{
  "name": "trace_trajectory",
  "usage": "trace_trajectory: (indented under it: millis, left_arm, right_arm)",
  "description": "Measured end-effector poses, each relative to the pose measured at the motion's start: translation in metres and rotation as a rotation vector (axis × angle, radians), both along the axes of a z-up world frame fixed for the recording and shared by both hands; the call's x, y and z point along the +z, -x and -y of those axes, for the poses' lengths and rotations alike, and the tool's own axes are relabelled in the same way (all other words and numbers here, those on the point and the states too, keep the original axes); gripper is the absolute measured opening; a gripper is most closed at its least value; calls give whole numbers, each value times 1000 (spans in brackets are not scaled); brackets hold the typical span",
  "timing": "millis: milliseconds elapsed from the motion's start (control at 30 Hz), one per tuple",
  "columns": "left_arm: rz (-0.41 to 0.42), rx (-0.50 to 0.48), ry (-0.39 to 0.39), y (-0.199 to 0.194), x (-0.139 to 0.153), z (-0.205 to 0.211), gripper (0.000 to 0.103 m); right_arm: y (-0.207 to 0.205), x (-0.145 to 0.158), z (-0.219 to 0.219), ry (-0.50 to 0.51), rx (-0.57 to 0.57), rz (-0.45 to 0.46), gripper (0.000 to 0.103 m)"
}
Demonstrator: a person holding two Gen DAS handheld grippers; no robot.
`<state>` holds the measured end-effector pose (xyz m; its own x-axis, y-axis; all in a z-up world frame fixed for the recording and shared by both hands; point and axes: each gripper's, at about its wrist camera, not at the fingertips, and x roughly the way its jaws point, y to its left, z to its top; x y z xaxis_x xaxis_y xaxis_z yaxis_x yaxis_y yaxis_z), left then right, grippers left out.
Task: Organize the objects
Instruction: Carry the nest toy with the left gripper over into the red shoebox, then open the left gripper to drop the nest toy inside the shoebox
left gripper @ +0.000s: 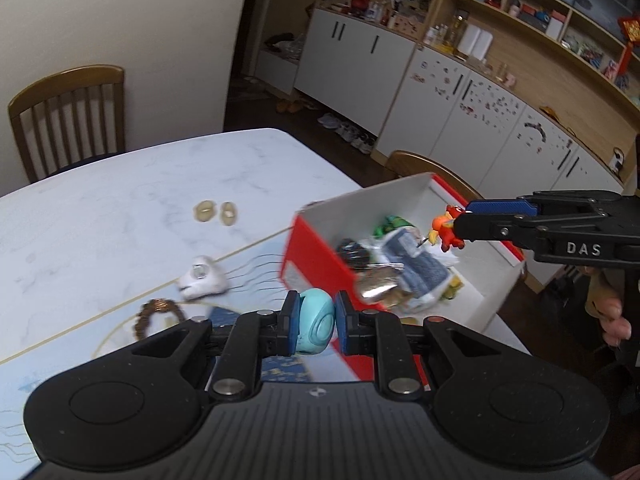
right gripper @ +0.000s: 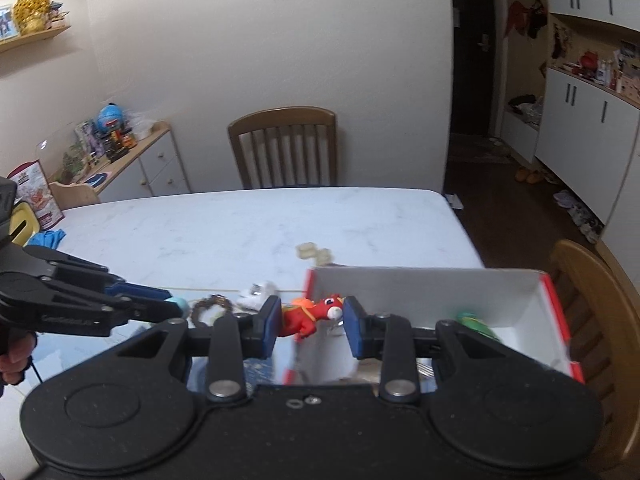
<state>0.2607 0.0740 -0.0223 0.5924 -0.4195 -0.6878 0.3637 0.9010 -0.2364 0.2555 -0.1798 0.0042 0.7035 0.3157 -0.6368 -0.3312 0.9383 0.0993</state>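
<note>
On the marble table [right gripper: 248,224], right half: one red-and-white box [left gripper: 320,252], open-topped, already containing mixed small items, among them a grey-blue packet [left gripper: 416,260], a green toy [left gripper: 394,225] and a shiny metal piece [left gripper: 376,290]. Left gripper [left gripper: 316,322]: clenched on a round turquoise toy [left gripper: 318,320], which sits squarely between the two blue pads, touching both, raised above the table near the box's near corner. Right gripper [right gripper: 310,320]: grasping a red and orange figurine [right gripper: 312,314]; its body lies against the left pad, its head reaches toward the right pad, and it hangs over the box's near-left edge. Seen from the left wrist, that figurine projects from the fingertips above the box interior. Loose on the tabletop, apart from both grippers: a white toy [left gripper: 202,278], a brown bead bracelet [left gripper: 158,314], and two pale yellowish pieces [left gripper: 216,212] lying side by side farther out. A blue patterned mat [left gripper: 256,268] covers the near part of the table. Wooden chair [right gripper: 286,146] at the far edge. Motion blur softens the box contents.
</note>
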Motion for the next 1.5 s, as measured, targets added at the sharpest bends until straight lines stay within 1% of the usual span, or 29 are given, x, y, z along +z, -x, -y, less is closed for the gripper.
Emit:
trace_trajectory:
  millis: [167,333,433,633,767,867,967,1100,1200,1300,1500]
  left_arm:
    - [-4,-23,-15,-5,2,39,18]
    - [-7,-35,-28,-19,0,80,18]
    - [-19,-38,-36,-31,-4,101,18]
    - [-42,-37,-86,-56,-20,137,18]
    - [-72,-33,-108,-72,-32,152,18]
    - [-94,-35,-141,-82,-44,163,18]
    - [-119,-31,-166,-91,-56,171,18]
    - [-136,-31,-194,-98,-67,181,18]
    - [-147,-34,-214,-104,-73,187,18]
    - [-152,-36,-215,-108,-76,191,18]
    - [-159,-21,-218,-112,-77,194,18]
  right_arm:
    - [2,-7,39,12,-28,-11,32]
    - [1,-19,70,35,-47,-28,32]
    - [0,-28,86,43,-50,-43,32]
    - [-6,-46,108,71,-32,-80,32]
    - [-11,-55,116,86,4,-113,32]
    - [-14,-64,116,96,44,-146,32]
    - [-18,-74,111,113,65,-196,32]
    - [-24,-87,105,143,88,-236,32]
    - [-29,-96,105,146,86,-268,32]
    - [-31,-103,106,146,92,-290,33]
    - [-37,-108,108,134,92,-300,33]
